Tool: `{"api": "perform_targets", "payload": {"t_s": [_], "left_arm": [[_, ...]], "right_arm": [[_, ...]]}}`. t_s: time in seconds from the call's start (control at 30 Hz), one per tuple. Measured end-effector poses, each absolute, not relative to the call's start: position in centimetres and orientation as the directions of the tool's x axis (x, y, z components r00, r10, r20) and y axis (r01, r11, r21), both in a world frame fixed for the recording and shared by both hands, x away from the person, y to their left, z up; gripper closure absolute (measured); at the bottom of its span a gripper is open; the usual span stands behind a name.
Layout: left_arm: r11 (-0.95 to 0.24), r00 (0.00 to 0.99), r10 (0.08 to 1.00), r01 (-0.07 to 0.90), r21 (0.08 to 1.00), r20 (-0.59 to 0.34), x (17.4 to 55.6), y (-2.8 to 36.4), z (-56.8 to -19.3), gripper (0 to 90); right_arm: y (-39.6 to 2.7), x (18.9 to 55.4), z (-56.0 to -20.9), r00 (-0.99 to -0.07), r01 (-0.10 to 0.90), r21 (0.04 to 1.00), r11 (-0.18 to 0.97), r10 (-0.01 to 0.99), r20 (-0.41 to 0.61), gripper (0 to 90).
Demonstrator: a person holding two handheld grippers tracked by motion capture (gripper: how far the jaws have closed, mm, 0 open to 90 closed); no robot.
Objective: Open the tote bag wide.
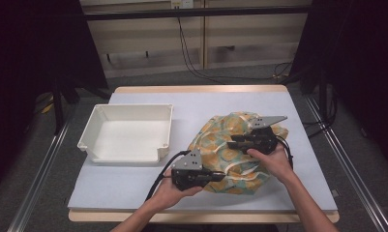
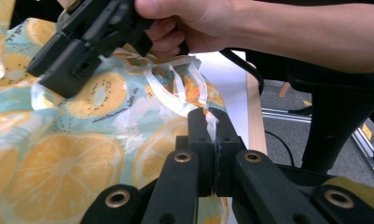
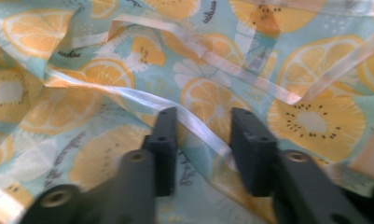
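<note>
From the high view, a soft cloth (image 1: 232, 152) with orange fruit slices printed on it lies in a bumpy heap near the right front part of the table (image 1: 201, 104). It has thin white ribbon edges. An empty white plastic tray (image 1: 128, 131) sits well apart, by the left edge. The left gripper (image 1: 216, 177) meets the cloth at its front side. The right gripper (image 1: 232, 141) rests on top of the heap.

In the left gripper view, the two black jaws are squeezed together on a white ribbon (image 2: 211, 122) of the cloth. The right gripper (image 2: 49, 74) hangs over the heap farther off, held by a hand (image 2: 184, 21).

In the right gripper view, the jaws stand apart, with a shiny ribbon (image 3: 201, 126) running between them. They do not press on it yet.

The cloth looks light, thin and floppy, so I think it will sag and fold when lifted. The ribbons look smooth and may slip. A good place to pinch is a ribbon or a raised fold.
</note>
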State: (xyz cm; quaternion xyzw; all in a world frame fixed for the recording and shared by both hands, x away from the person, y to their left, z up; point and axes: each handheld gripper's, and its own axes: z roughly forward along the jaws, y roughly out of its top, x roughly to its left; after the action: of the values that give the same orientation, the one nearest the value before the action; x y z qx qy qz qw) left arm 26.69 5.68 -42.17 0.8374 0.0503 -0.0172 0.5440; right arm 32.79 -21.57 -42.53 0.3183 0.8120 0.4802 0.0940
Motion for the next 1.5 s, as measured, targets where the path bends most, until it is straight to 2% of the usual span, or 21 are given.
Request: {"api": "perform_targets", "payload": {"t_s": [0.07, 0.17, 0.37, 1.5], "left_arm": [[-0.409, 0.995, 0.059, 0.1, 0.907, -0.083, 26.6, 5.7, -42.1, 89.5], [-0.41, 0.995, 0.05, 0.097, 0.907, -0.084, 26.4, 5.6, -42.2, 89.5], [-0.418, 0.996, 0.03, 0.094, 0.904, -0.09, 25.7, 5.9, -42.5, 89.5], [-0.49, 0.993, -0.079, 0.042, 0.871, -0.093, 22.8, 5.9, -43.8, 89.7]], "right_arm": [[-21.7, 32.9, -42.5, -0.776, 0.431, 0.84, 0.33, 0.61, 0.159, 76.7], [-21.8, 33.1, -42.4, -0.775, 0.432, 0.845, 0.317, 0.609, 0.168, 82.5], [-22.0, 33.6, -41.9, -0.772, 0.427, 0.855, 0.296, 0.612, 0.173, 88.0], [-21.9, 37.8, -41.3, -0.735, 0.439, 0.863, 0.249, 0.652, 0.186, 90.0]]}}
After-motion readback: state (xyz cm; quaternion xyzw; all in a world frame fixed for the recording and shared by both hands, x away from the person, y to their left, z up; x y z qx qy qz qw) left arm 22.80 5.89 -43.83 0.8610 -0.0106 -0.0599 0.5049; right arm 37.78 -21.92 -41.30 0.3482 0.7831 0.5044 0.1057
